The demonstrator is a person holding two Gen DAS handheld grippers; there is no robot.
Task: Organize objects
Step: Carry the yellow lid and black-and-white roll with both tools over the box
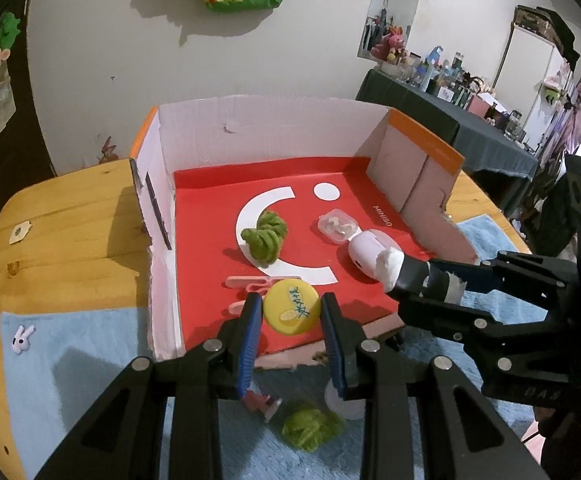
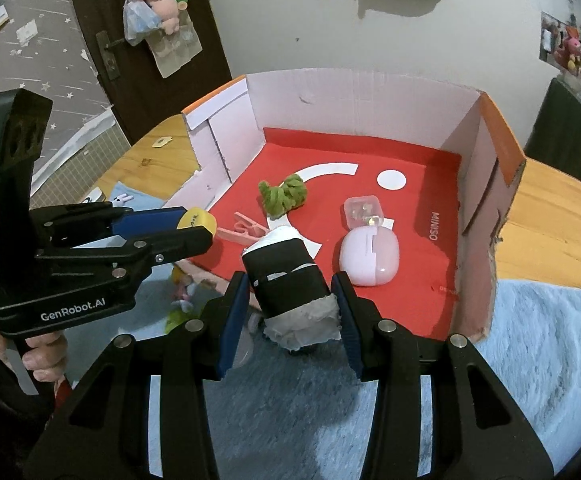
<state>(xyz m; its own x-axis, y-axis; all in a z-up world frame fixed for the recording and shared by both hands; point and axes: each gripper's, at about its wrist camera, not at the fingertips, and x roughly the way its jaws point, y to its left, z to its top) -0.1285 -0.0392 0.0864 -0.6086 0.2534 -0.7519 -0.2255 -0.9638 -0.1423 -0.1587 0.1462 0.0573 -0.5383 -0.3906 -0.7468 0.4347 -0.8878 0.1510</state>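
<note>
An open cardboard box with a red floor [image 1: 218, 220] [image 2: 418, 184] stands on the wooden table. My left gripper [image 1: 290, 316] is shut on a yellow round badge [image 1: 291, 306] and holds it over the box's front edge; the badge shows in the right wrist view [image 2: 197, 219]. My right gripper [image 2: 292, 292] is shut on a black roll with white paper ends [image 2: 290, 280], also at the box's front edge; it shows in the left wrist view [image 1: 406, 270]. Inside lie a green fuzzy toy [image 1: 265, 237] [image 2: 282, 196], a pink clothespin [image 1: 252, 283] [image 2: 242, 230], a clear small case [image 1: 336, 225] [image 2: 362, 210] and a pink earbud case [image 1: 366, 254] [image 2: 370, 256].
A blue fluffy mat [image 1: 82, 352] [image 2: 530, 340] lies in front of the box. On it are a second green fuzzy toy [image 1: 310, 428], a small pink figure [image 1: 262, 402] [image 2: 182, 288] and a bunny charm [image 1: 22, 338]. A dark cluttered table [image 1: 450, 112] stands at the far right.
</note>
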